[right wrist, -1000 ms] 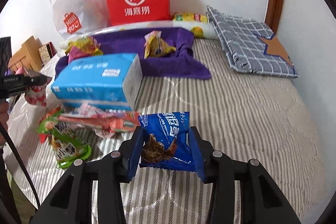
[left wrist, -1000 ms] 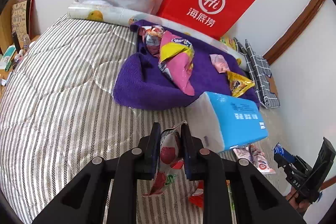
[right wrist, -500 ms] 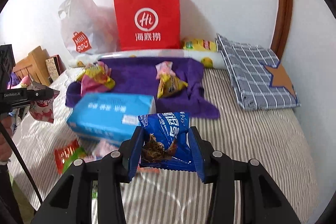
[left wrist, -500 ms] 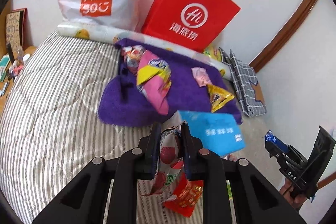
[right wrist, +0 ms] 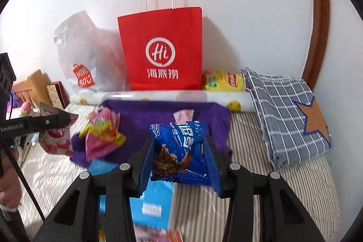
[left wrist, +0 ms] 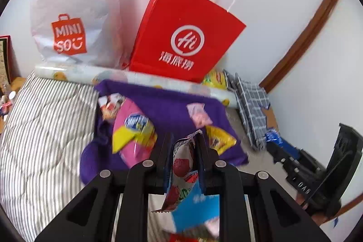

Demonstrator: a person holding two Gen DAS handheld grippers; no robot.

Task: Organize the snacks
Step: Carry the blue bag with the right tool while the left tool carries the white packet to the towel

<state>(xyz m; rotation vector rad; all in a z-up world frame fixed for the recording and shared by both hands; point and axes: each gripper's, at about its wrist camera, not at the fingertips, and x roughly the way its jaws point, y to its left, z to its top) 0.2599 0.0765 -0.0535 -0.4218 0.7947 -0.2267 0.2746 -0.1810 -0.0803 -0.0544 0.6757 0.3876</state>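
The strawberry packet [left wrist: 181,165] hung pinched near its top edge between the fingers of the left gripper [left wrist: 183,151], its lower part dangling free, so it could be carried clear of the bed. The blue cookie bag [right wrist: 181,146] sat clamped across its width in the right gripper [right wrist: 180,158], fingers closed on its sides and only as far apart as the bag was wide. Both packs were held in the air above the near part of the striped bed [left wrist: 40,128], over a blue tissue pack [right wrist: 154,203] and a few loose wrappers lying by the bed's near edge.

Farther toward the head of the bed lay a purple towel [left wrist: 172,106], which seemed to serve as the sorting spot: a pink and yellow bag [left wrist: 133,130], a small pink sachet [left wrist: 198,115] and a yellow packet [left wrist: 220,138] already rested on it in two loose groups. Judging by that, each held pack was probably bound for one of those groups.

Against the wall at the head edge stood a red paper bag [right wrist: 161,49] and a white plastic bag [left wrist: 74,15], upright, perhaps the source of the snacks. A checked cushion [right wrist: 285,115] lay at the bed's right edge
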